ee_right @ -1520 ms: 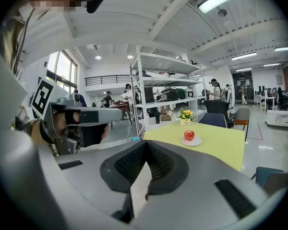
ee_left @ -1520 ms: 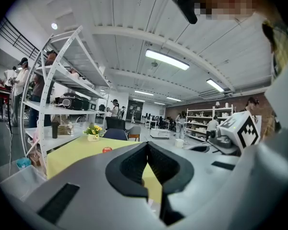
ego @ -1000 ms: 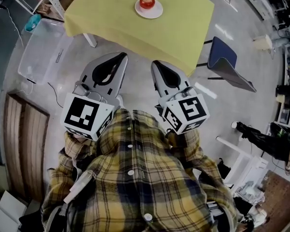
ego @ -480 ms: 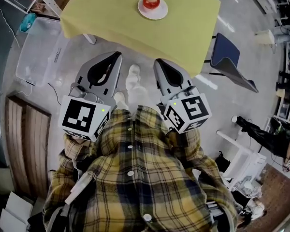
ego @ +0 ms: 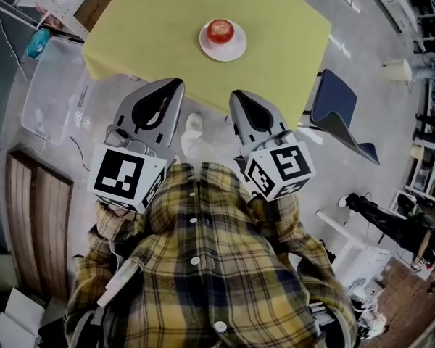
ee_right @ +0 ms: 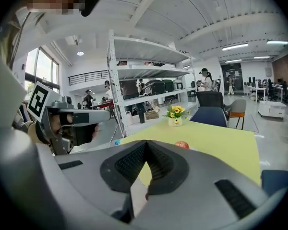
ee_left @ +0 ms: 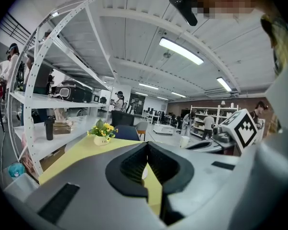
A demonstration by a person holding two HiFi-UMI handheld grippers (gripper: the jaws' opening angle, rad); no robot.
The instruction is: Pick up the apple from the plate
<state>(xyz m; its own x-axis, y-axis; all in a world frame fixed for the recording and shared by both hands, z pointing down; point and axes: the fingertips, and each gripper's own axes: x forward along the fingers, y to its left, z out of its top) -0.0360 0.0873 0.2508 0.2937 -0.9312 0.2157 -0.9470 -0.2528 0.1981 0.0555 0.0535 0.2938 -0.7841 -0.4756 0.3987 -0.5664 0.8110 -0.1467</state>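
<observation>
Where the round red apple [ego: 219, 29] sits on the small white plate [ego: 235, 51], near the middle of the yellow-green clothed table [ego: 283, 42], neither tool touches it. The grey left gripper [ego: 175, 85] and grey right gripper [ego: 238, 96] are held side by side at the table's near edge, well short of the plate, each with its jaws closed together on nothing. A dark blue chair [ego: 333, 96] stands at the table's right.

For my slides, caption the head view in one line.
Left gripper and right gripper, shut, point toward the yellow table; apple on its plate.
</observation>
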